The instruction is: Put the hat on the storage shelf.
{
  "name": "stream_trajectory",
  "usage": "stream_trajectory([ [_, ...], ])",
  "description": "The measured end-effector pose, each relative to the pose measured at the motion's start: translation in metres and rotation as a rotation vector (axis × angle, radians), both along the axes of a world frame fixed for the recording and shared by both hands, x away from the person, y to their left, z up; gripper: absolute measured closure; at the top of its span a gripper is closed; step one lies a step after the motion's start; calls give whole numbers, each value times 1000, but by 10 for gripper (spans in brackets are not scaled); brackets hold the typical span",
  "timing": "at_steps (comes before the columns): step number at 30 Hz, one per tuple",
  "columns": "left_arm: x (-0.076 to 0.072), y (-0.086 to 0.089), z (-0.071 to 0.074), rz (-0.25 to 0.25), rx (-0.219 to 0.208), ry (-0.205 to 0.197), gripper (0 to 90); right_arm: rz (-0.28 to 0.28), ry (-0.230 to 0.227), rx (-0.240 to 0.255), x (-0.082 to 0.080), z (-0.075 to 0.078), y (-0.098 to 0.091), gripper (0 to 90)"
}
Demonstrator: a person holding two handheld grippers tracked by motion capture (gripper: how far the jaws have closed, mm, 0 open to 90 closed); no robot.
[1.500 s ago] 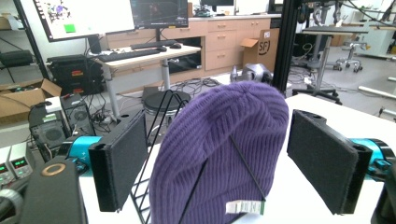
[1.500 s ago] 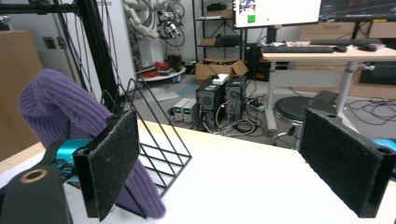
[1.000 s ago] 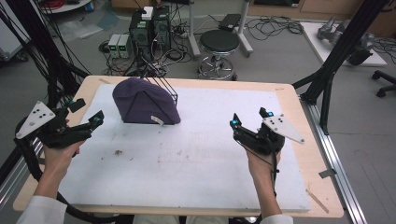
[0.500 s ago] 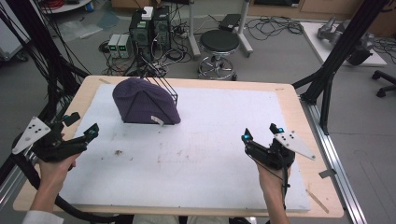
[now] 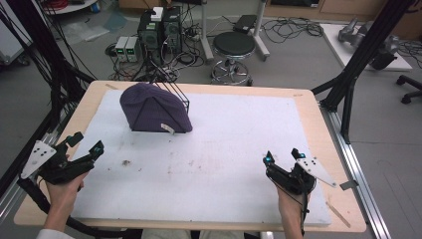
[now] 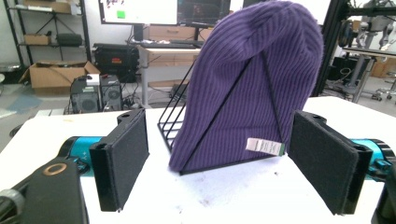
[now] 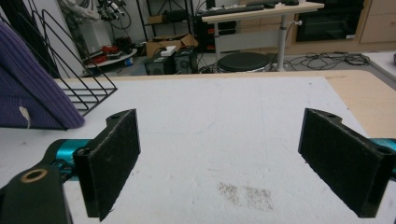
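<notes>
One purple knit beanie (image 5: 155,110) is seen near the far left corner of the table (image 5: 308,107), pulled over one black wire rack (image 5: 175,93) so that the fabric is stretched into a tent shape. The knit is judged to be soft, light and stretchy, neither fragile nor slippery, though it is likely to cling to the wire frame when pulled. The rack is judged stiff and light, so it may lift along with the hat unless it is held down. A good hold is judged to be the top fold of the beanie or its lower hem near the small white label (image 6: 265,146), where cloth can be pinched free of the wires. The left claw (image 5: 85,143) is held wide open near the left edge, facing the beanie and well apart from it. The right claw (image 5: 283,156) is likewise wide open and empty, near the near right corner. Two claws, one hat, one rack and one label are counted.
</notes>
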State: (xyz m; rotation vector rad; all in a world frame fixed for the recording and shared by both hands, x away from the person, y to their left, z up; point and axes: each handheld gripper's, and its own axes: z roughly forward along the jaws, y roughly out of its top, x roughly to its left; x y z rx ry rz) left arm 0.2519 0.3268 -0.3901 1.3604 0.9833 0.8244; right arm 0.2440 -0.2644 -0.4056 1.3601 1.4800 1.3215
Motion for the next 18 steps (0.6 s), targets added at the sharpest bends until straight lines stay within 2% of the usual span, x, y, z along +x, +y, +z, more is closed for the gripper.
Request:
stream_trajectory([
  [6, -6, 4, -20, 21, -12, 37, 208, -16, 7, -15, -2, -9, -2, 121],
  [9, -11, 5, -37, 50, -46, 47, 214, -60, -21, -68, -6, -12, -2, 121],
  [11, -12, 6, -46, 62, -54, 63, 215, -81, -31, -88, -8, -14, -1, 121],
  [13, -12, 8, -46, 57, -61, 64, 215, -97, -43, -104, -9, -15, -1, 121],
  [15, -15, 9, -44, 67, -77, 32, 215, -103, -61, -110, -8, -15, 0, 121],
  [18, -16, 10, -45, 72, -75, 46, 215, -95, -59, -120, -7, -18, 2, 122],
])
